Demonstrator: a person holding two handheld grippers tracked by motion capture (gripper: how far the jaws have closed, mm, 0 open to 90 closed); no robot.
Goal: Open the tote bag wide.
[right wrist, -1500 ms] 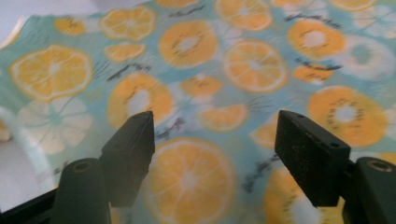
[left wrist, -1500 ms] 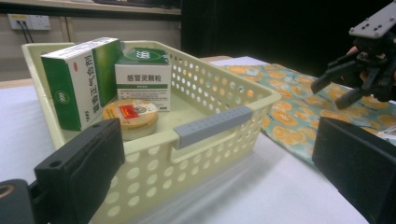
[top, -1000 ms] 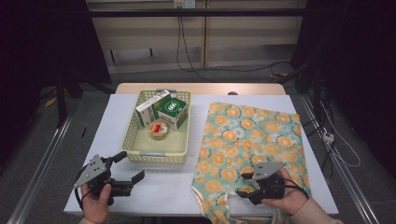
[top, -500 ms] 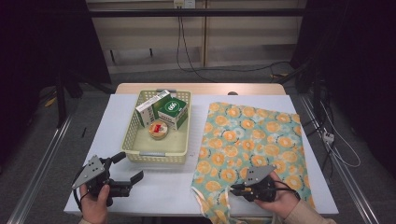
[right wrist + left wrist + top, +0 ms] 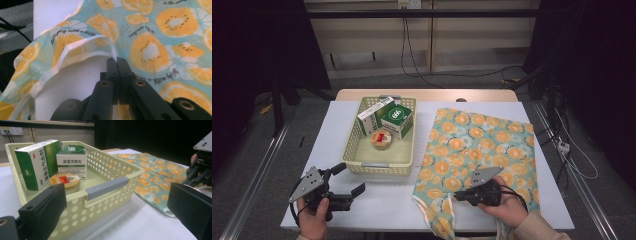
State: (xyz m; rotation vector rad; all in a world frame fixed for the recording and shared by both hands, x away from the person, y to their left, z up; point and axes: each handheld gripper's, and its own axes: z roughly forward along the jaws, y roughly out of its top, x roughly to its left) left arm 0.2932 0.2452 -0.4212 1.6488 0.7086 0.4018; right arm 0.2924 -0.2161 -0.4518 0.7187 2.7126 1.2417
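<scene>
Right tongs, held in the person's right hand at the near edge of the table, have just been closing and now have their two black jaws pressed together on the white-bound hem of an orange-print cloth. Seen in the right gripper view, the hem rises in a small fold straight out of the jaw tips, with bare white table showing under the lifted edge. From the pinch, the cloth spreads flat away from these tongs toward the far right of the table, and a bit of it hangs over the near edge just beside them.

Left tongs, gripped in the left hand, are well apart from the cloth, jaws spread wide with nothing between them. Just beyond their tips sits a pale yellow basket with a grey handle. Inside it lie a round tin, and farther back two green and white boxes leaning together
</scene>
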